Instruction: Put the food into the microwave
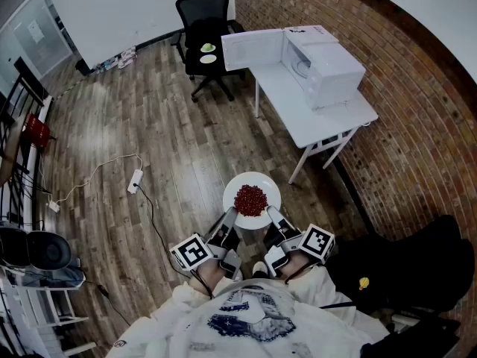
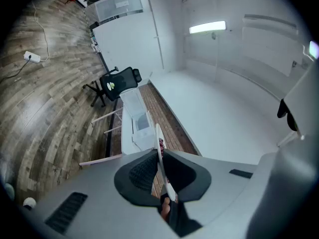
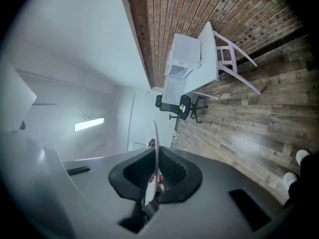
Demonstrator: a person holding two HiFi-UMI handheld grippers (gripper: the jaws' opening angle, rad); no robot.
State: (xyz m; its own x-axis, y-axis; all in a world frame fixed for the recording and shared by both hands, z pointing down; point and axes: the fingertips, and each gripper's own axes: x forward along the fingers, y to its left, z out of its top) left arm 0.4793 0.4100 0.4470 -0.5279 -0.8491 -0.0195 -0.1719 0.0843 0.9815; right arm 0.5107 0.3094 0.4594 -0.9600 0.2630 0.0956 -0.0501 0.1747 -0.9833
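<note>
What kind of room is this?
Likely an office or lab space, not a home kitchen: a black swivel office chair, a white open-doored microwave on a plain white table, and a red-brown brick wall.

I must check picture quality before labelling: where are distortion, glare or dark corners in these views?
Head view: fisheye curves the brick wall, corners go black, the plate is sharp. Left gripper view: the ceiling lamp glares. Right gripper view: black vignette, the floor appears tilted sideways.

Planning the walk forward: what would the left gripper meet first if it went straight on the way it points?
Beyond the plate it holds, probably the open microwave on the white table; bare floor lies between, though depth is unclear.
</note>
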